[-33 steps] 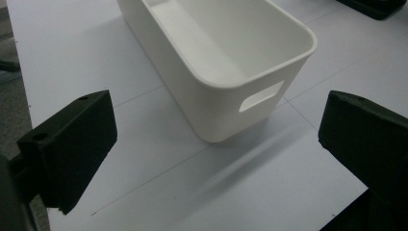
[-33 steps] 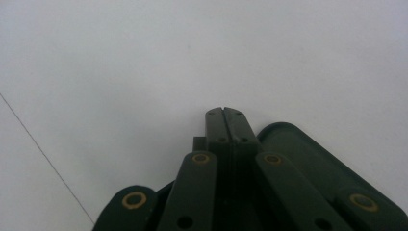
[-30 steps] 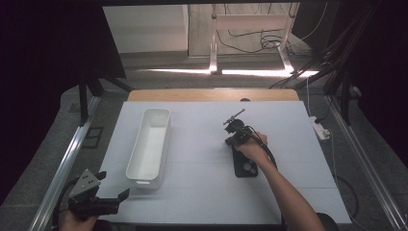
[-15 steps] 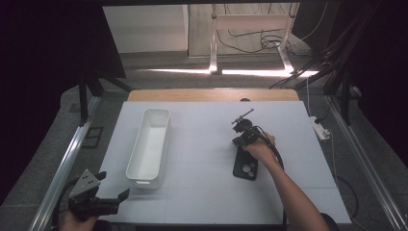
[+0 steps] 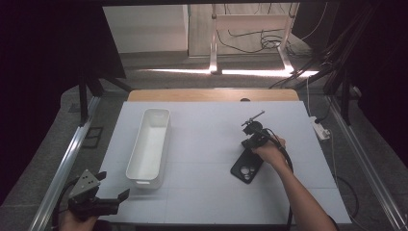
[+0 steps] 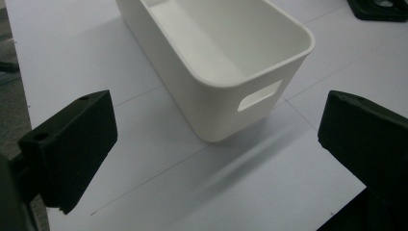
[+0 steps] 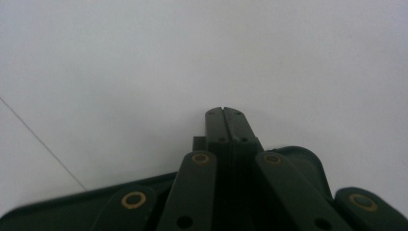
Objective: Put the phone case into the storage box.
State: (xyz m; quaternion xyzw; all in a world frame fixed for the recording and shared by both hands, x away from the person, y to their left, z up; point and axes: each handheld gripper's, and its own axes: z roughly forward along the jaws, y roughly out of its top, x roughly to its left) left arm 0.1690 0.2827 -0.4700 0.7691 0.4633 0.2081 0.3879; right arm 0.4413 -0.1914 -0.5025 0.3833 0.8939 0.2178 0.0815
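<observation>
High view: my right tool (image 5: 254,129) sits over the white surface (image 5: 202,144), right of centre, held in my right hand (image 5: 269,151). Its jaws are pressed fully together with nothing between them; the right gripper view confirms this, with the two black jaws (image 7: 224,126) meeting tip to tip above bare white surface. A black phone case (image 5: 247,166), camera cut-outs facing up, lies flat on the surface just below the right tool, its upper end under my hand; the same dark case edge (image 7: 72,202) appears at the bottom of the right gripper view.

My left tool (image 5: 94,202) rests at the near left corner of the surface, jaws spread wide and holding nothing. Left gripper view: a white rectangular bin (image 6: 226,72) with a handle slot stands upright ahead of those jaws, well clear of both.
</observation>
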